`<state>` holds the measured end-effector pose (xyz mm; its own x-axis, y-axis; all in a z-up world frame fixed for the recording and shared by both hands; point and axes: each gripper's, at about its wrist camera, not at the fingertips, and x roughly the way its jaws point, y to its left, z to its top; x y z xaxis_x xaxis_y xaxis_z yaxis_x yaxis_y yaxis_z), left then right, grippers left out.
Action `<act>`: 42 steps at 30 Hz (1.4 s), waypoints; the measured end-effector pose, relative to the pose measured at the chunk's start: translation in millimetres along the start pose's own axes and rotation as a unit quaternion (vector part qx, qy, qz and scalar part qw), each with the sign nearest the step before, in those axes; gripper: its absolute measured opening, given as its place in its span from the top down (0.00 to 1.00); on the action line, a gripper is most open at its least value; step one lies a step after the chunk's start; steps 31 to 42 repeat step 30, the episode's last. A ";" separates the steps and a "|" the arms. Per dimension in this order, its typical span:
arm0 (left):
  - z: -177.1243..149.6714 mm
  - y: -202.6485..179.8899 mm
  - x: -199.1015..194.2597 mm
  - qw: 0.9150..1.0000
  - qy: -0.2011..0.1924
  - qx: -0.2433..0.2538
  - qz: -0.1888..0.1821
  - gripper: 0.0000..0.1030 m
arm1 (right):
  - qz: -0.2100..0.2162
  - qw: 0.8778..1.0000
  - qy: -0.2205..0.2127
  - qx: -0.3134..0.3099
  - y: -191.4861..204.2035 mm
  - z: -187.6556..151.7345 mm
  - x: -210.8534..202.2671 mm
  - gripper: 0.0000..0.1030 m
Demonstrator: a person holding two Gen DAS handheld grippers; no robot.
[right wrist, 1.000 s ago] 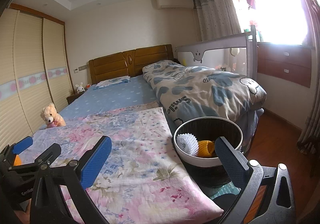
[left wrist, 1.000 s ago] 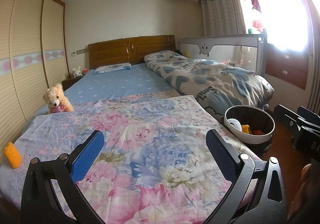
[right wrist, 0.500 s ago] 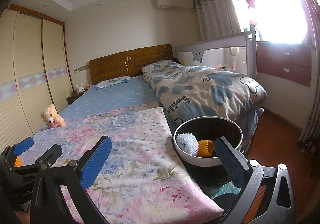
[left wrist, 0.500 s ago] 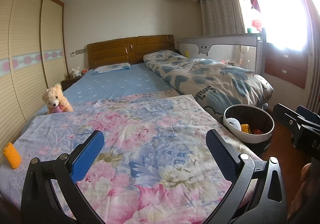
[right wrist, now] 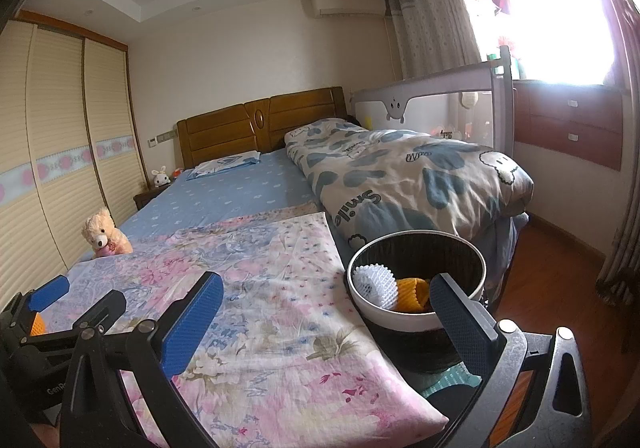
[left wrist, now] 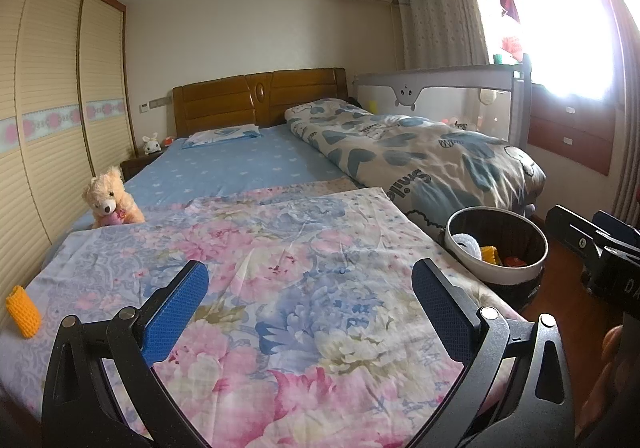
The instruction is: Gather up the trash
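An orange foam net sleeve (left wrist: 23, 311) lies on the floral bedspread (left wrist: 280, 268) at its far left edge. My left gripper (left wrist: 310, 312) hovers open above the spread, well to the right of the sleeve, nothing between its fingers. A round bin (right wrist: 416, 280) with a white rim stands off the bed's right corner; it holds a white foam net (right wrist: 376, 286) and an orange piece (right wrist: 412, 290). My right gripper (right wrist: 320, 322) is open and empty, its right finger in front of the bin. The same bin (left wrist: 496, 248) shows in the left wrist view.
A teddy bear (left wrist: 108, 197) sits at the bed's left side. A rolled quilt (right wrist: 400, 175) lies along the right, with a bed rail (right wrist: 432, 107) behind. Wardrobe doors (left wrist: 48, 135) line the left wall. Wooden floor (right wrist: 552, 280) lies right of the bin.
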<state>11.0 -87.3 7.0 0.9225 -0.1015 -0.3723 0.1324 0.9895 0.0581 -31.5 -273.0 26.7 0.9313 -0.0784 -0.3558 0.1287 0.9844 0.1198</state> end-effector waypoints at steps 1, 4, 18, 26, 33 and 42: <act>0.2 0.0 0.5 1.000 0.000 0.000 0.000 0.00 | 0.000 1.000 0.000 0.000 0.7 -0.2 0.0 0.00; 0.2 -0.2 0.4 1.000 0.000 0.000 -0.001 0.00 | 0.000 1.000 0.000 0.000 -0.4 0.3 0.2 0.00; -1.6 -0.1 2.9 1.000 0.003 0.002 -0.004 0.00 | 0.001 1.000 0.003 0.002 2.2 -3.7 -1.0 0.00; -3.0 2.2 6.1 1.000 0.005 0.000 -0.006 0.00 | 0.001 1.000 0.006 0.004 4.5 -5.8 -1.0 0.00; -4.2 4.7 8.5 1.000 0.008 -0.002 -0.007 0.00 | 0.001 1.000 0.008 0.006 4.2 -7.7 0.1 0.00; -4.2 4.7 8.5 1.000 0.008 -0.002 -0.007 0.00 | 0.001 1.000 0.008 0.006 4.2 -7.7 0.1 0.00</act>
